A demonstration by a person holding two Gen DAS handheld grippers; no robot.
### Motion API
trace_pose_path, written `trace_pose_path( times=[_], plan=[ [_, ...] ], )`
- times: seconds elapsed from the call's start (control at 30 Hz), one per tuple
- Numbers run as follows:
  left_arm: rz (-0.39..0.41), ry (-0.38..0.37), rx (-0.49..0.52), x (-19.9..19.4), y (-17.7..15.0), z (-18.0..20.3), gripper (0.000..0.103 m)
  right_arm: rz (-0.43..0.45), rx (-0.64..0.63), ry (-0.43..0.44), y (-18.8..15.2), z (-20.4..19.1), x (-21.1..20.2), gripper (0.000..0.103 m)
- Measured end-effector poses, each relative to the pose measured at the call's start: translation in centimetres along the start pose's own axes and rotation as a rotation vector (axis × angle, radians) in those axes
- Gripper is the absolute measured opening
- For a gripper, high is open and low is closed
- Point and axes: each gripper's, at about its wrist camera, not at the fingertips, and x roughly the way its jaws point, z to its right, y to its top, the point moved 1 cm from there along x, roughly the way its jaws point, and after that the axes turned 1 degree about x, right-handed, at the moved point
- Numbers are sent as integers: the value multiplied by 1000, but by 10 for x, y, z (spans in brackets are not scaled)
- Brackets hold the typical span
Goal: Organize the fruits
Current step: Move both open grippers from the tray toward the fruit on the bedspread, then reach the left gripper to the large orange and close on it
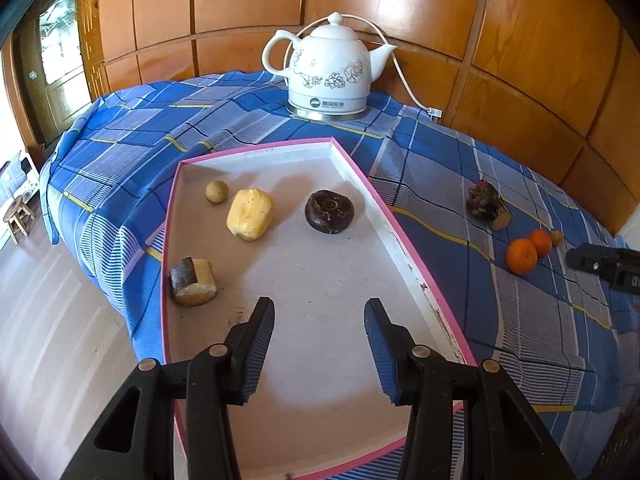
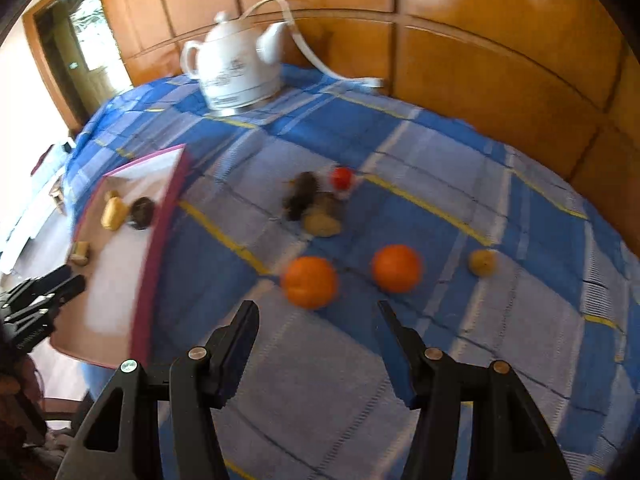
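Hovering over the near part of the tray (image 1: 416, 276), the left gripper (image 1: 319, 312) has its fingers (image 1: 256, 344) apart and nothing is between them. Bare white floor of the tray lies in front of them; its pink rim runs close on the right side. Farther in the tray lie a bread piece (image 1: 194, 282), a yellow block (image 1: 250, 214), a small round fruit (image 1: 217, 192) and a dark round cake (image 1: 329, 211), all apart from each other.

The right gripper (image 2: 316, 308) is above the checked blue cloth (image 2: 460, 360), fingers (image 2: 240, 340) released and empty. Just beyond them lie two oranges (image 2: 310, 282), near each other but not touching, and a small yellowish fruit (image 2: 483, 262) more to the right. Behind them is a dark clump (image 2: 304, 196) with a red thing (image 2: 341, 177); blur hides the details. The cloth between the oranges and the tray is free.

At the far edge of the counter (image 1: 248, 116) stands a white kettle (image 1: 328, 68) with its cord, before a wall of wooden panels (image 1: 520, 20). At the left is a door (image 1: 60, 52).
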Motion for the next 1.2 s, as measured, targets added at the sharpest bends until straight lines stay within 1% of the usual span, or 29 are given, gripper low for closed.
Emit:
trace_pose_path(
  times=[0.2,0.33,0.4,0.5,0.57,0.67,0.73,1.07,1.2],
  plan=[
    [-17,-9,22,4,0,10,48,9,64,-102,-2,58,-12,60],
    [-23,-16,44,4,2,19,48,18,94,-193,-8,94,-16,60],
    [-30,-25,52,5,3,24,48,13,127,-215,-13,110,-14,60],
    [-39,-39,75,7,7,36,48,-1,234,-183,-25,137,-4,60],
    [-42,-45,97,9,9,46,48,-24,292,-176,-27,146,-1,60],
    [-49,-63,120,12,13,59,48,1,334,-152,-25,154,-4,60],
    [-58,-85,136,15,16,71,48,0,361,-148,-25,158,-5,60],
    [-101,-213,250,32,28,147,48,11,396,-128,-24,162,-10,60],
    [-125,-260,280,43,32,174,53,6,400,-123,-25,162,-10,60]
  ],
)
